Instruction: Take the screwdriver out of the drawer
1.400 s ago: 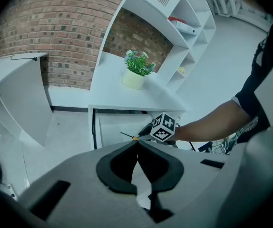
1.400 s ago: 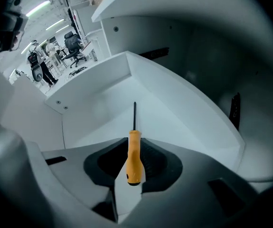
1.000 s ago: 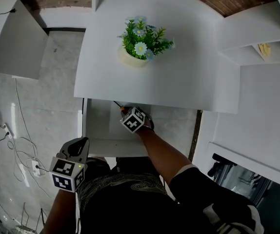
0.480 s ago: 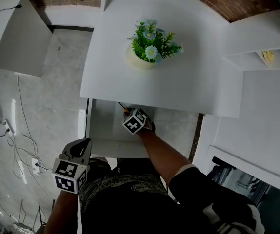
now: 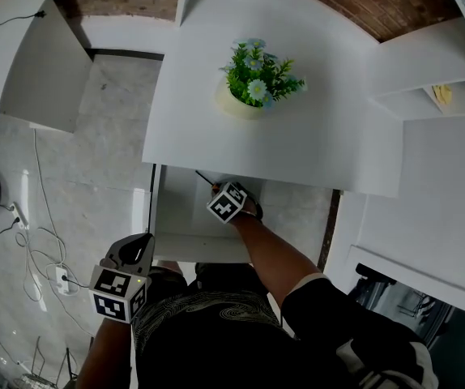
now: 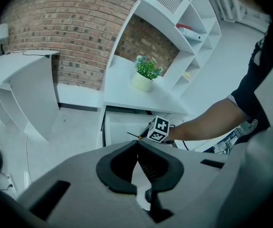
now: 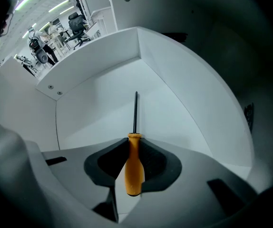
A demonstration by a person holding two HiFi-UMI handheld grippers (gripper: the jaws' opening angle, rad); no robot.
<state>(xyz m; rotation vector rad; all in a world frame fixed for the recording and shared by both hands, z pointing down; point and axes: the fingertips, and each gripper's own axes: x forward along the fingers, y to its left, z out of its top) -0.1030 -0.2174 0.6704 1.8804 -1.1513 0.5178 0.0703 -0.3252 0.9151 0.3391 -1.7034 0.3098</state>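
Note:
A screwdriver (image 7: 134, 167) with an orange handle and a thin dark shaft lies in the open white drawer (image 7: 98, 118). My right gripper (image 7: 134, 141) points down into the drawer. Its jaws are closing and its pads press on both sides of the handle. From the head view the right gripper (image 5: 219, 190) sits under its marker cube inside the drawer (image 5: 176, 213), with the screwdriver shaft (image 5: 204, 177) poking out towards the far left. My left gripper (image 5: 135, 248) hangs outside the drawer at the lower left, jaws together and empty (image 6: 137, 141).
A white tabletop (image 5: 313, 144) overhangs the back of the drawer and carries a flower pot (image 5: 253, 83). White shelving (image 5: 427, 71) stands to the right. Cables and a power strip (image 5: 54, 278) lie on the marbled floor to the left.
The head view has drifted, so the scene sits a little further right. The right gripper stays over the screwdriver in the drawer, and the left gripper hardly moves.

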